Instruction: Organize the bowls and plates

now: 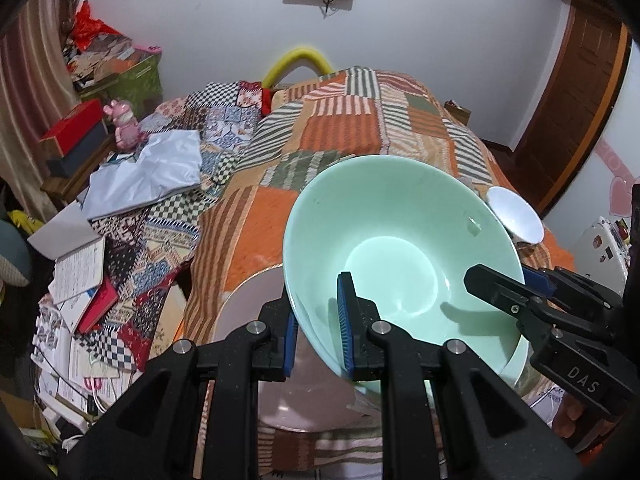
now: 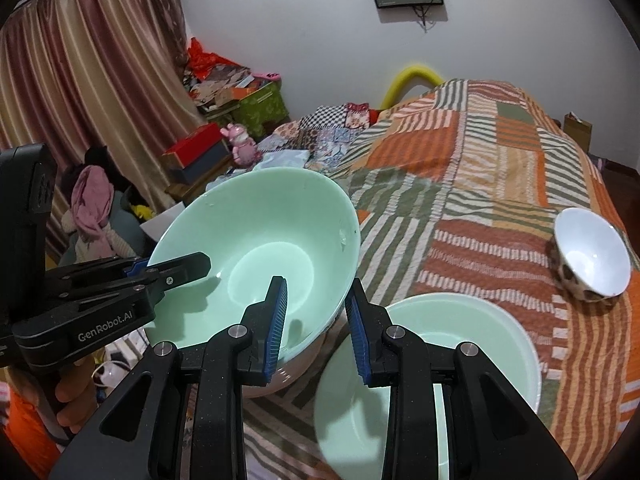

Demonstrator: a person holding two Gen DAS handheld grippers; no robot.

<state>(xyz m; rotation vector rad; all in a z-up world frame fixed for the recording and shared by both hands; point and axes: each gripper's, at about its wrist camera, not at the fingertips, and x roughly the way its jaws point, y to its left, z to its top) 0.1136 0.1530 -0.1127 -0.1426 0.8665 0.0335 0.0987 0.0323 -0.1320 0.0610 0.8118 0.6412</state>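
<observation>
Green bowl, tilted above a pink plate on the quilt, is pinched at opposite rims by left gripper and right gripper; likely glazed, slick, brittle, best held by its rim.

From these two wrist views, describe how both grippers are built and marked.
Both are matte black plastic with ribbed blue pads on the jaws and round silver pivot pins. The left gripper bears white "GenRobot.AI" lettering on its body, seen from the right wrist view. The right gripper carries white "DAS" lettering, seen from the left wrist view. No cables show.
</observation>
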